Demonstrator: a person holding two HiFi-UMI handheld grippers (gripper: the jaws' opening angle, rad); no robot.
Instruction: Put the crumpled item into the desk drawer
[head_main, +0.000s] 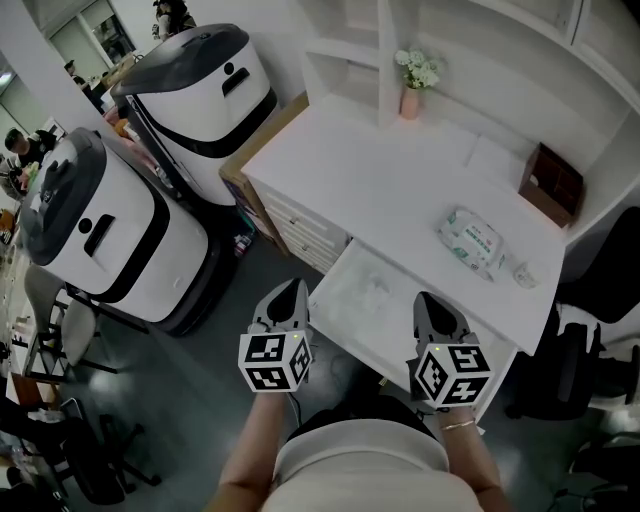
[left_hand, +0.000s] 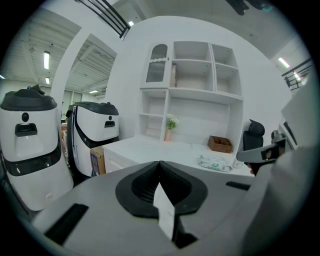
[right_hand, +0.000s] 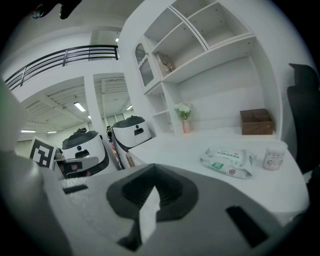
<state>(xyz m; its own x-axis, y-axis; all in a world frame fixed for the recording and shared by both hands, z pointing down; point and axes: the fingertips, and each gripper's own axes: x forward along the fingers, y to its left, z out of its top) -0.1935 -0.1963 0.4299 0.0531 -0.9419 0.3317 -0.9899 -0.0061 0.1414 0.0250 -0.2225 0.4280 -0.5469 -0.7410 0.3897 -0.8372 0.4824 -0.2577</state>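
So the big white bench (head_main: 400, 190) with the shelves takes up most of the head view, and there are two bulky white-and-black machines (head_main: 120, 220) parked on the floor to its left. The drawer (head_main: 338, 300) under the front edge of the bench is pulled out. Both tools are back near the person's body, clear of the drawer. The left hand-held gripper (head_main: 292, 288) has its jaws pressed together with nothing in them, and it's the same for the right hand-held gripper (head_main: 428, 302). A pack of wipes (head_main: 472, 243) sits on the bench top, untouched. The crumpled item (head_main: 372, 285) looks like a clear, scrunched wrapper lying inside the open drawer, though it's faint. I'd say the drop-off is done, and all that's left is maybe pushing the drawer shut.
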